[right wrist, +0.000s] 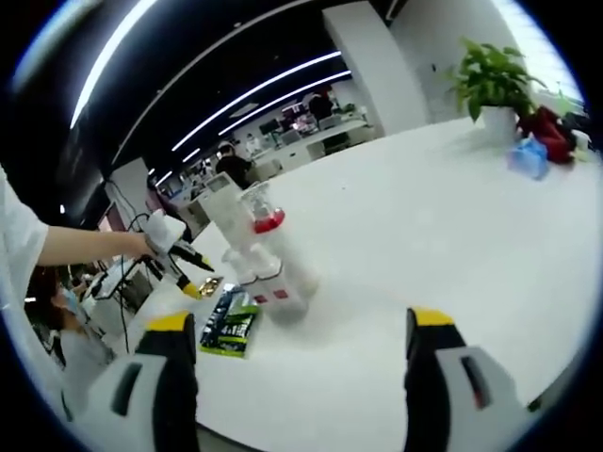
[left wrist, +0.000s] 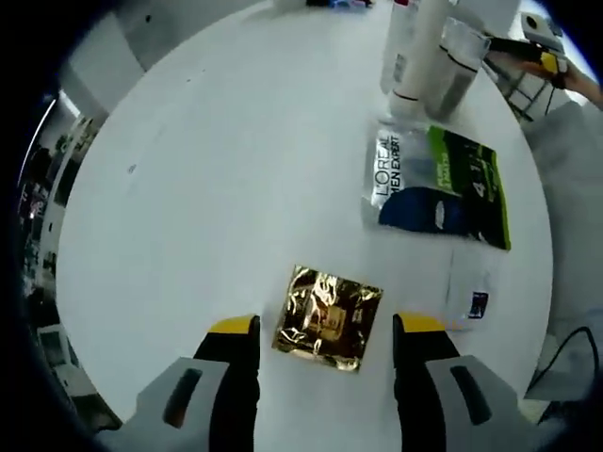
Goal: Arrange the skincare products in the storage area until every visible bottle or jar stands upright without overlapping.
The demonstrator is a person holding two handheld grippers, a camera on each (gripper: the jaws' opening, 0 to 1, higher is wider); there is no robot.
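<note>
In the left gripper view, the left gripper (left wrist: 325,341) hangs over the round white tabletop (left wrist: 217,169) with its jaws spread wide on either side of a crinkled gold foil sachet (left wrist: 327,316), not touching it. Beyond lie a flat green, blue and silver L'Oréal Men Expert packet (left wrist: 438,184), a small white sachet (left wrist: 468,294), and upright white and clear bottles (left wrist: 429,56). In the right gripper view, the right gripper (right wrist: 301,353) is also spread and empty, well short of the clear red-capped bottles (right wrist: 259,250) standing on the tabletop.

Left gripper (left wrist: 326,341) and right gripper (right wrist: 300,330) each built of grey jaws, black inner faces, yellow tips, white sleeve (right wrist: 17,247) worn.
</note>
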